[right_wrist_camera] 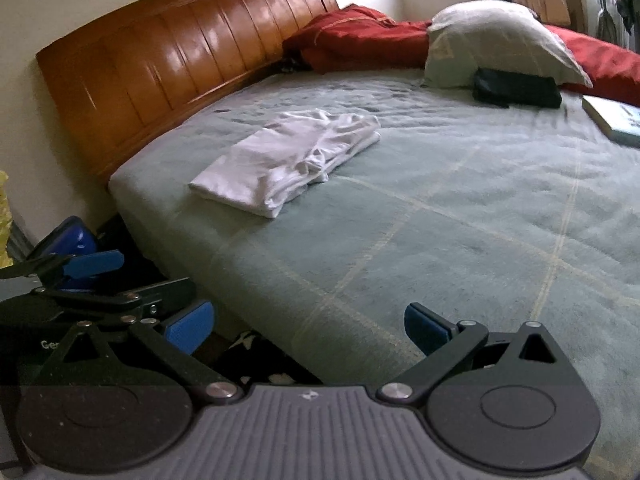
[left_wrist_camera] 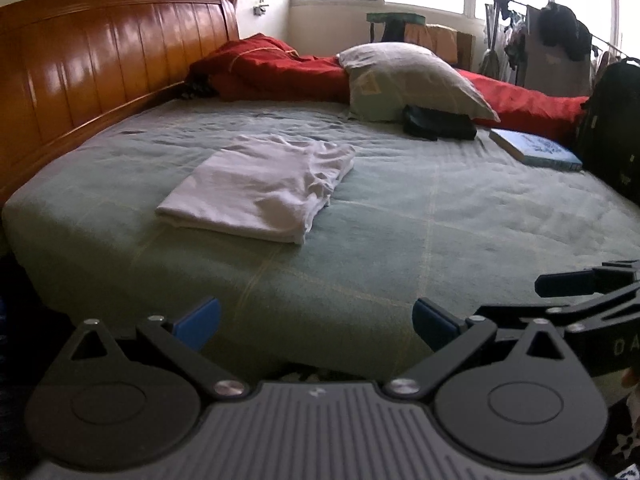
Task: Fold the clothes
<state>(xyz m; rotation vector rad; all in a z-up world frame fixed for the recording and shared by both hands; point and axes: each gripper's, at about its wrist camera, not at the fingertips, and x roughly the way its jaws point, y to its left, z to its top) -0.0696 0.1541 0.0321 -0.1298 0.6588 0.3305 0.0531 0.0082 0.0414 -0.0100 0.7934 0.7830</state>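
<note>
The white garment lies folded into a compact rectangle on the bed, toward its far left. The left gripper and right gripper hang back, jaws released and empty. Folding looks done, though hidden layers may need tidying.

Ahead of both open grippers, left gripper & right gripper, the green bedspread is bare up to the folded white shirt, which lies ahead-left. Far ahead, pillow, black pouch and red blanket block the back. Book and black bag crowd ahead-right; headboard walls the left.
</note>
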